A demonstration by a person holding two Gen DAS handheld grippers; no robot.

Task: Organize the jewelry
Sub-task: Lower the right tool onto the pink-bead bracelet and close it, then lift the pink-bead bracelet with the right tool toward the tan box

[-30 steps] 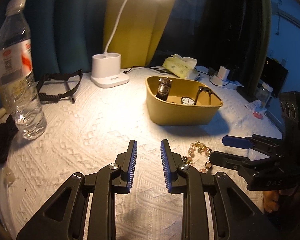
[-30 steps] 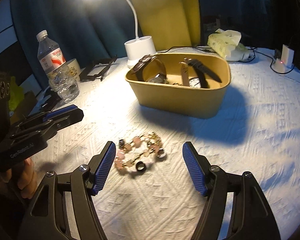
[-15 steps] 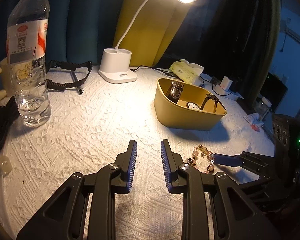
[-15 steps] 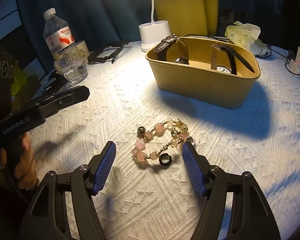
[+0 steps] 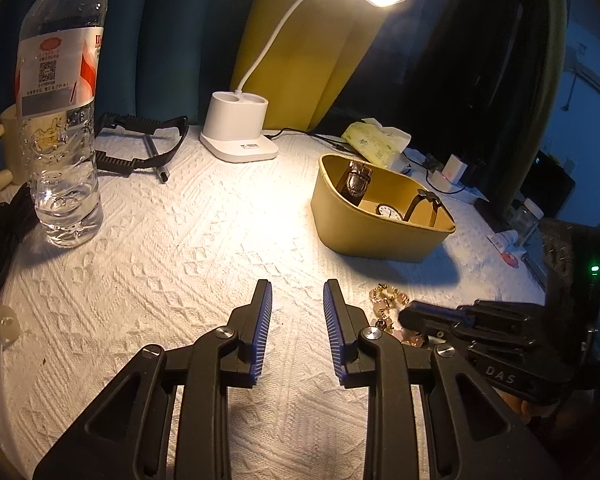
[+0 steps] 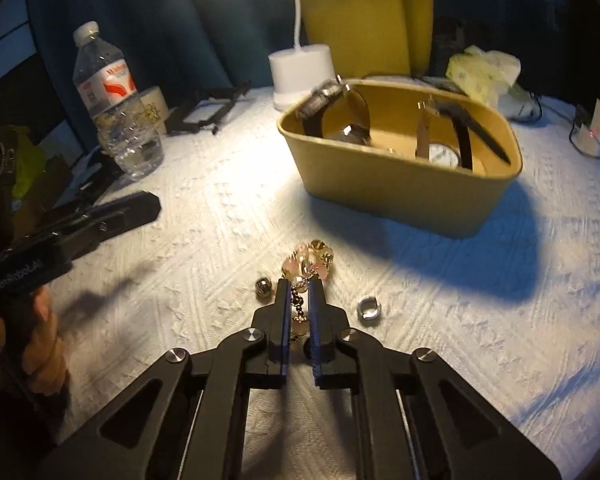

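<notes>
A pink and gold bead bracelet lies on the white textured cloth in front of a yellow basket that holds two watches. My right gripper is shut on the bracelet's near chain part, and the beads bunch just beyond its tips. A loose gold bead and a silver ring rest on either side of its fingers. In the left wrist view the bracelet shows beside the right gripper. My left gripper hovers to the left over bare cloth, its jaws opening slightly with nothing between them.
A water bottle stands at the left, with a mug behind it. A white lamp base, a black folding stand and a tissue pack line the back. Cables and a charger lie at the far right.
The right gripper's jaws have closed from wide apart onto the bracelet, bunching its beads. A ring and a bead now lie apart from it. The left gripper stayed almost still.
</notes>
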